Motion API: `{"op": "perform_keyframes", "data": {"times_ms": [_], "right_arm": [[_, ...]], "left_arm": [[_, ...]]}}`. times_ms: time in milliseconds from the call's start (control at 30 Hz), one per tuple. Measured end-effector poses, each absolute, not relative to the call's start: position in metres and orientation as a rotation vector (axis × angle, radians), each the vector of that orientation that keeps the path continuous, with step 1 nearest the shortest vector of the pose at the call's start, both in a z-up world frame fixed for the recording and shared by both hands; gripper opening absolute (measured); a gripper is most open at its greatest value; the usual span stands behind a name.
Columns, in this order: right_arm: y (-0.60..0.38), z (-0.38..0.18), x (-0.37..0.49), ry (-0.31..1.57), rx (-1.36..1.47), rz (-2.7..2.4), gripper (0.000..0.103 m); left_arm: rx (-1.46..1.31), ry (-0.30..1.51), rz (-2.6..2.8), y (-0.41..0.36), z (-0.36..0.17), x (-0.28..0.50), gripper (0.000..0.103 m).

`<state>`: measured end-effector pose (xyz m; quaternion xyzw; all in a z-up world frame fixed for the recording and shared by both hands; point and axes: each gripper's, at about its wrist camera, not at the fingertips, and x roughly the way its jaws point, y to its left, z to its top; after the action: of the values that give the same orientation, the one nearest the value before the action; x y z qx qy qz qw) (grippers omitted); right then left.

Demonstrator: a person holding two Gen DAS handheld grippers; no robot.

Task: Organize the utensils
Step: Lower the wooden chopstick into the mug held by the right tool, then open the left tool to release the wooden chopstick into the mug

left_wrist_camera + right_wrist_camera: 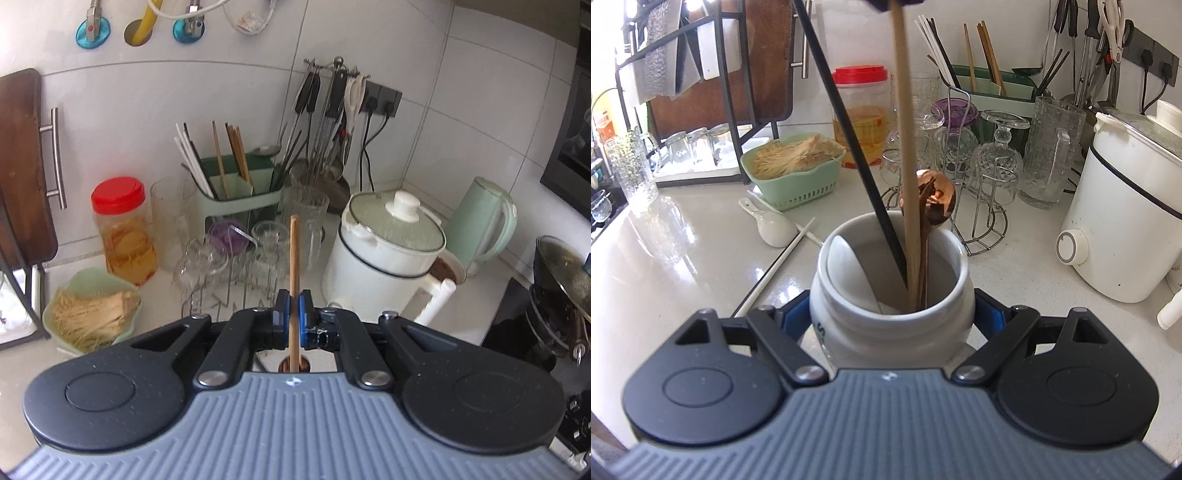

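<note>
Organizing utensils, midway. The white jar (890, 291) stands on the desk (701, 266) at the near edge of the right wrist view and already holds a black chopstick (849, 140), a copper spoon (932, 199) and a white spoon (849, 269). A wooden chopstick (905, 129) stands nearly upright with its lower end inside the jar mouth, beside the black one. Left on the desk, to the left of the jar, lie 1 white ladle spoon (772, 225) and 1 white chopstick (775, 269); judged from this, at least 2 pieces remain to be collected. Farther back, a green holder (236, 192) against the wall already carries other chopsticks.

The left gripper (291, 317) is clenched on the wooden chopstick (294, 273), its blue pads pressing the shaft from both sides, the stick rising above them and running down below them. The right gripper (890, 317) grasps the jar, 1 blue pad against each flank, with its jaws spread wide around the body.
</note>
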<state>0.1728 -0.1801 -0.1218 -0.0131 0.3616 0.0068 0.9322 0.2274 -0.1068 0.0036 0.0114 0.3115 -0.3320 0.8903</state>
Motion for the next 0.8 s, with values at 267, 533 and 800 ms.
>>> {"op": "perform_keyframes", "data": {"times_ms": [267, 533, 800], "right_arm": [[-0.18, -0.121, 0.173, 0.743, -0.025, 0.011, 0.091], [-0.18, -0.121, 0.174, 0.742, -0.026, 0.01, 0.091], [-0.182, -0.121, 0.171, 0.739, -0.026, 0.017, 0.091]], "left_arm": [[0.014, 0.763, -0.692, -0.102, -0.016, 0.227, 0.006], [0.044, 0.813, -0.7, -0.108, -0.027, 0.227, 0.006], [0.05, 0.828, -0.694, -0.114, -0.025, 0.228, 0.006]]}}
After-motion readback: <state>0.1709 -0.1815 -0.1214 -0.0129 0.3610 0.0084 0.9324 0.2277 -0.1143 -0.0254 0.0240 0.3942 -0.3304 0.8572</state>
